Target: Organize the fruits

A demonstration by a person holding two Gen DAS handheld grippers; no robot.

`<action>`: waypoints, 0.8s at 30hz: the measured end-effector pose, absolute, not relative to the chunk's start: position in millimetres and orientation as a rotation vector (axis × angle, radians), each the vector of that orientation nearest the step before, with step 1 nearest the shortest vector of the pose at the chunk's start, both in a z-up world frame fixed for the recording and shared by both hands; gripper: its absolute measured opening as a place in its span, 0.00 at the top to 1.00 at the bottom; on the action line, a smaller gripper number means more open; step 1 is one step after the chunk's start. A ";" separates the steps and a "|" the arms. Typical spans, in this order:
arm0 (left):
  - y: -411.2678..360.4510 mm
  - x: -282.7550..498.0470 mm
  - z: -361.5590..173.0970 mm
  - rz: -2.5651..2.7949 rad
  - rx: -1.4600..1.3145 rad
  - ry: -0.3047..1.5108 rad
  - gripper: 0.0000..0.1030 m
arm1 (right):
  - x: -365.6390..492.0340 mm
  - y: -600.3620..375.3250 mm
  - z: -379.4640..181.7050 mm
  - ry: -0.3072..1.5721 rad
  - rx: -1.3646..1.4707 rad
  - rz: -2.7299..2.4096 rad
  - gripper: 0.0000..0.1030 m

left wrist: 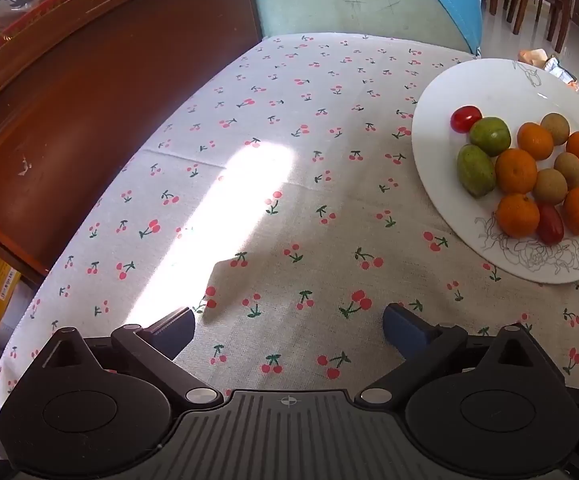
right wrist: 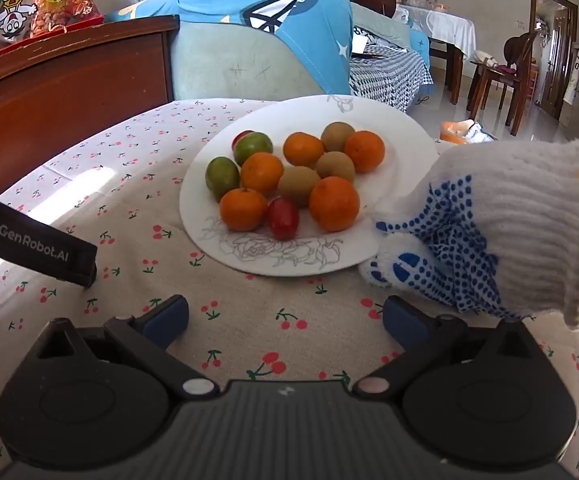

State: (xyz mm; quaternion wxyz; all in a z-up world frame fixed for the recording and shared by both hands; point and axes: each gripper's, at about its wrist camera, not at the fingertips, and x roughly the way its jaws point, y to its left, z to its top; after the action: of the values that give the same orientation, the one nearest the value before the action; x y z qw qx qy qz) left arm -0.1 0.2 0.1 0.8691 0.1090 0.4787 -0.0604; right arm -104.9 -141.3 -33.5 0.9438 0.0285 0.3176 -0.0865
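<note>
Resting on the cherry-print tablecloth (right wrist: 137, 168), the white plate (right wrist: 401, 152) carried five oranges (right wrist: 333, 203), three kiwis (right wrist: 298, 185), two green fruits (right wrist: 222, 173) and two red ones (right wrist: 284, 217). Both the left gripper (left wrist: 288, 326) and the right gripper (right wrist: 285, 318) hung spread wide, empty, over bare cloth.

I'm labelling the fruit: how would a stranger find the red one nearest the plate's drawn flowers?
Find the white plate on the cherry-print cloth. At its flower-drawn edge, a small red fruit lies between two oranges. It is oval, glossy and dark red, unlike its round orange neighbours.
</note>
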 end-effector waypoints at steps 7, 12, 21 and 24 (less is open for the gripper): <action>2.7 -0.2 0.7 -0.127 0.244 0.999 0.00 | -107.4 -143.9 -36.3 0.654 0.086 -0.165 0.00; 1.4 -1.6 -1.4 -0.123 0.237 0.994 0.00 | -104.0 -142.3 -34.1 0.660 0.081 -0.167 0.00; 1.4 1.2 1.1 -0.124 0.227 0.996 0.00 | -102.7 -140.7 -32.8 0.669 0.079 -0.168 0.00; 1.4 1.2 1.3 -0.124 0.223 0.995 0.00 | -102.2 -140.3 -32.7 0.670 0.078 -0.169 0.00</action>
State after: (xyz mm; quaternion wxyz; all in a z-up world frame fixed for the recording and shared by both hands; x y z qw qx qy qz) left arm 1.2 1.4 1.4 0.8710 0.1068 0.4759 -0.0592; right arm -102.2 -140.3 -32.7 0.9402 0.0384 0.3283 -0.0826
